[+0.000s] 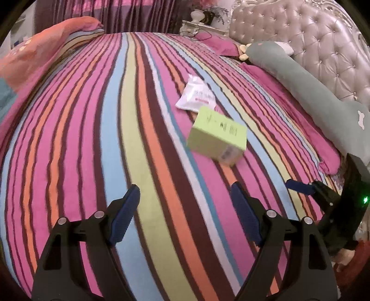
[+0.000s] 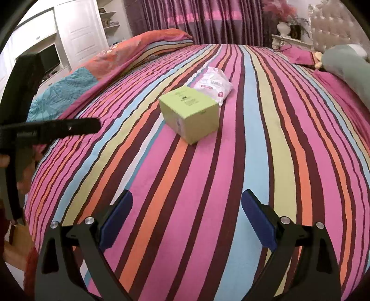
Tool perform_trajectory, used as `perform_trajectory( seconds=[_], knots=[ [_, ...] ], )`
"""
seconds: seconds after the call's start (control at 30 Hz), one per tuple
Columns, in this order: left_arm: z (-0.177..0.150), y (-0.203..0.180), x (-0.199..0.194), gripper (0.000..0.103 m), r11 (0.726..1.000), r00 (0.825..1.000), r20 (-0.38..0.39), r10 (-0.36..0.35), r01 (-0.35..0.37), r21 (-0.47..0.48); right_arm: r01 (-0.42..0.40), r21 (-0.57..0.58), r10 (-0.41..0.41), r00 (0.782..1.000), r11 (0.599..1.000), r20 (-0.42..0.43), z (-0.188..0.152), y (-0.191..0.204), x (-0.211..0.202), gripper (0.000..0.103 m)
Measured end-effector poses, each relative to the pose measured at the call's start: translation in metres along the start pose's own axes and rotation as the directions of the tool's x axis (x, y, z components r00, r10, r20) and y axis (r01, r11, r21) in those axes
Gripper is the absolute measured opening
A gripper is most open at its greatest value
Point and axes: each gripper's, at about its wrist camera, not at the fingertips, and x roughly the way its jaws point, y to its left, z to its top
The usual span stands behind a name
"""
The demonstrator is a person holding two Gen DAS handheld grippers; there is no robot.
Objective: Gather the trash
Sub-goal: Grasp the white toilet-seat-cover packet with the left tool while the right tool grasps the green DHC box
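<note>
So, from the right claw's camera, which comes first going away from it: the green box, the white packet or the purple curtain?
1. Green box, mid-bed, just left of centre ahead of the right claw.
2. White packet, right behind the box, touching it.
3. Purple curtain, beyond the bed's far edge.

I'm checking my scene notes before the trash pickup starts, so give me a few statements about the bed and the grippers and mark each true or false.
1. The green box lies on the striped bedspread. True.
2. The white plastic packet lies far from the box, by the headboard. False: it lies right beside the box.
3. The right gripper holds the box. False: its jaws are open and empty, short of the box.
4. The left gripper is open with nothing between its fingers. True.
5. A grey-green long pillow lies along the tufted headboard. True.
</note>
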Motion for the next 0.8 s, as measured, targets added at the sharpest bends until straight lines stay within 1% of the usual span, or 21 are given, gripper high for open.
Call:
perform_trajectory(
  seconds=[0.2, 0.33, 0.47, 0.67, 0.8],
  knots=[
    [0.031, 0.007, 0.025, 0.079, 0.999, 1.0, -0.001, -0.014, 0.014, 0.029, -0.018, -0.009, 0.018, 1.0, 1.0, 0.007, 0.017, -0.012, 0.015, 0.091],
    [0.049, 0.007, 0.038, 0.079, 0.996, 0.998, -0.011, -0.065, 0.066, 0.055, -0.029, -0.022, 0.029, 1.0, 0.999, 0.0, 0.023, -0.018, 0.023, 0.091],
    [0.067, 0.005, 0.05, 0.079, 0.992, 0.996, -0.015, -0.092, 0.093, 0.086, -0.049, -0.038, 0.049, 0.999, 0.998, -0.012, 0.029, -0.02, 0.032, 0.091],
    [0.087, 0.006, 0.07, 0.079, 0.987, 0.989, -0.031, -0.141, 0.143, 0.075, -0.078, -0.054, 0.078, 0.997, 0.995, -0.02, 0.037, -0.019, 0.042, 0.091],
    [0.102, 0.002, 0.087, 0.079, 0.984, 0.988, -0.048, -0.144, 0.148, 0.096, -0.083, -0.059, 0.082, 0.996, 0.995, -0.02, 0.042, -0.021, 0.05, 0.091]
  ],
)
